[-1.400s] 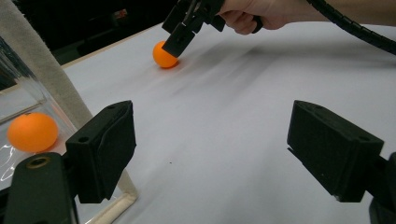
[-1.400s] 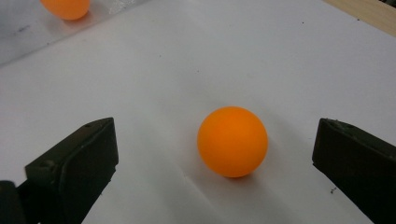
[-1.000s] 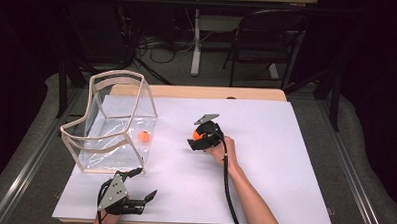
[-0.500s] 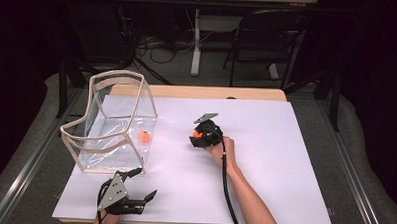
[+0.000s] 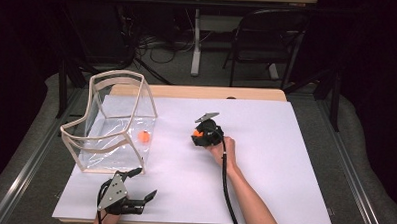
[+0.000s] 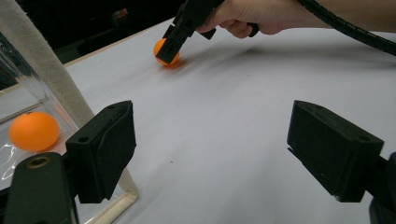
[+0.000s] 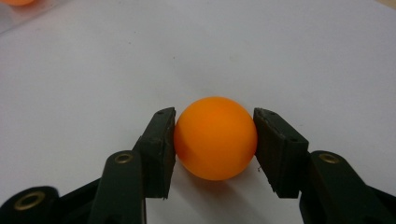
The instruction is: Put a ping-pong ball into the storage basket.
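At the near edge of the white table [image 5: 283,195] the left gripper [image 5: 143,184] rests with its jaws spread wide and nothing between them; in the left gripper view its pads [image 6: 105,149] frame bare tabletop. Just beyond it, on the left side of the table, stands a clear plastic container [image 5: 111,124] with a pale rim, and a second orange ball [image 5: 144,136] lies on its floor near the right-hand wall, which stands between this ball and the open table. Towards the middle of the table the right gripper [image 5: 197,137] points down at the surface, the person's hand [image 5: 219,149] behind it and a black cable [image 5: 227,193] trailing back along the forearm. Its jaws have just been closing and now clasp an orange ping-pong ball [image 7: 215,138], a pad pressing on each side, the ball sitting on the table. Nothing lies between this ball and the container. Past the far edge a black chair [image 5: 269,39] stands on the floor among cables
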Demonstrator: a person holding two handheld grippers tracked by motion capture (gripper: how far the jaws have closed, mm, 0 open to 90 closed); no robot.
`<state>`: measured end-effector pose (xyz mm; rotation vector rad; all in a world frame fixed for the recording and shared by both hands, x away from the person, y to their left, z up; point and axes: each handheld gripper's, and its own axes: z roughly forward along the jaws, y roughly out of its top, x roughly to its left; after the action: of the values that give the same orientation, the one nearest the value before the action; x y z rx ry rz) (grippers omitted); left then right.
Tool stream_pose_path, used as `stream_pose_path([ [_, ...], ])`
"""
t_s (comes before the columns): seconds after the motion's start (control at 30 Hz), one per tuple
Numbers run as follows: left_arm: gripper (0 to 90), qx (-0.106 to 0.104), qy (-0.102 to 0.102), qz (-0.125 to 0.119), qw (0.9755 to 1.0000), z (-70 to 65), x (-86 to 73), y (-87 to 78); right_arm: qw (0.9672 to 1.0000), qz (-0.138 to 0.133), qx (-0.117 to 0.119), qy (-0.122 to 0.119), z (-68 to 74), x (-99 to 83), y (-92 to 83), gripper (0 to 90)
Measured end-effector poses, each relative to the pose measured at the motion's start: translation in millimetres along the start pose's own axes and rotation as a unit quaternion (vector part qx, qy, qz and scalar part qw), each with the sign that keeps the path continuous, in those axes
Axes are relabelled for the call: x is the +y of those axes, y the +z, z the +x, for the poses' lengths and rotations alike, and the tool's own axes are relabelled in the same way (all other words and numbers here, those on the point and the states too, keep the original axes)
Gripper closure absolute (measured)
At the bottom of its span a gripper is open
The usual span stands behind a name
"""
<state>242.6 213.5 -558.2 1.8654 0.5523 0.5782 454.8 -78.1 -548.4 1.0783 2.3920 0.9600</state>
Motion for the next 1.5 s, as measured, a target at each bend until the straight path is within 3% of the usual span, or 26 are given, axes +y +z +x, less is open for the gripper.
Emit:
stream_pose_path([
  [0.6,15.5,-0.001,0.002,0.001,1.0,0.0,0.2,-0.2,0.9999,-0.01,0.003,0.005,-2.9,4.4,-19.9,50.3],
  [1.5,15.5,-0.002,0.002,0.001,1.0,-0.3,0.1,0.3,0.9995,-0.024,-0.006,-0.02,4.5,22.5,-49.7,50.3],
])
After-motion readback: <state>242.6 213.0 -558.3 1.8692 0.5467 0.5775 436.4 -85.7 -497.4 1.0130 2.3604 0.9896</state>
